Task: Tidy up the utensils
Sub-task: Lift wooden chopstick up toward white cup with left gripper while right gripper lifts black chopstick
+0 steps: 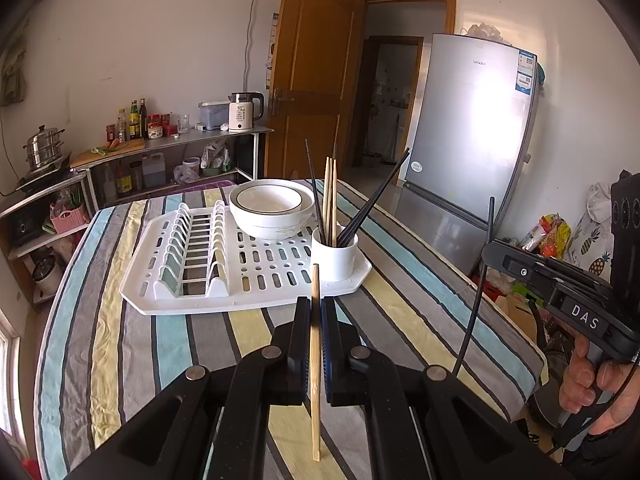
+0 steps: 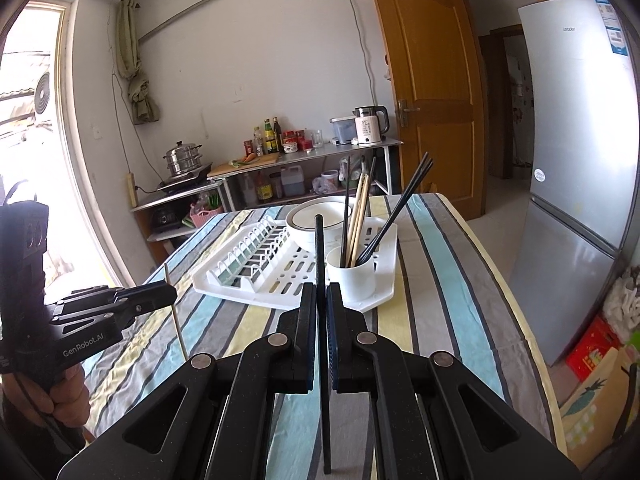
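wooden chopstick (image 1: 315,360) being held upright, pinched by left gripper (image 1: 315,312) | black chopstick (image 2: 322,320) being held upright, clamped by right gripper (image 2: 321,300) | both being poised over striped table (image 1: 160,340), short of white cup (image 1: 334,254)

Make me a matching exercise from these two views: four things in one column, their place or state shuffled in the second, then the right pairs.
Things:
1. bamboo chopstick
2. black chopstick
3. white cup
4. white bowl

Place or state:
A. stands on the drying rack holding several chopsticks
B. clamped upright in the left tool
C. sits on the rack behind the cup, nothing visible inside
D. clamped upright in the right tool

Pairs: 1-B, 2-D, 3-A, 4-C
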Action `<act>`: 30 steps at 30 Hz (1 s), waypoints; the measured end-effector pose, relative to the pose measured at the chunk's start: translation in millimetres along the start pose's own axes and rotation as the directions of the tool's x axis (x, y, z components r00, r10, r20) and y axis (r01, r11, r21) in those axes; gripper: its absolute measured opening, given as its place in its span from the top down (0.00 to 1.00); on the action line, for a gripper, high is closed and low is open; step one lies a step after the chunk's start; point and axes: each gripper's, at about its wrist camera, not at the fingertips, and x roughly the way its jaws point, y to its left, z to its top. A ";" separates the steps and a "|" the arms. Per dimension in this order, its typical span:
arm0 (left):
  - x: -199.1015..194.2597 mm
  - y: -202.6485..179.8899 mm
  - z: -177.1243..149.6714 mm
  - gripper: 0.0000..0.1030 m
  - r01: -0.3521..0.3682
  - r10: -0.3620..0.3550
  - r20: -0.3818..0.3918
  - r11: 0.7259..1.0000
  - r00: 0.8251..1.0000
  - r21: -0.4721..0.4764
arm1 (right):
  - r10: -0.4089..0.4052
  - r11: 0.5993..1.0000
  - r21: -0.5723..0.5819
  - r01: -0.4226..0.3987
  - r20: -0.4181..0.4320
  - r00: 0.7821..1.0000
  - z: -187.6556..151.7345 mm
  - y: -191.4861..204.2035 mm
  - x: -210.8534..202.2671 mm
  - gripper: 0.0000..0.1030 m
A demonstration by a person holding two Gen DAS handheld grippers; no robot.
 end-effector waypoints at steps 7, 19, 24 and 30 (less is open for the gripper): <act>-0.3 -1.7 1.3 0.96 0.011 -0.011 0.001 1.000 1.000 0.004 | 0.007 1.000 -0.002 -0.007 0.009 1.000 -1.4 -1.0 -5.0 0.95; 4.4 -6.7 21.0 0.96 0.027 -0.028 0.015 0.999 1.000 0.032 | 0.004 1.000 -0.012 -0.004 0.042 0.999 11.4 -5.3 -8.1 0.95; 10.7 -7.0 36.7 0.96 0.034 -0.035 0.020 0.999 0.999 0.040 | 0.001 1.000 -0.027 0.000 0.058 0.998 20.9 -5.6 -6.2 0.95; 19.6 -7.5 63.1 0.96 0.049 -0.050 0.030 0.998 0.998 0.049 | -0.001 0.999 -0.049 0.004 0.070 0.998 39.6 -3.5 1.0 0.95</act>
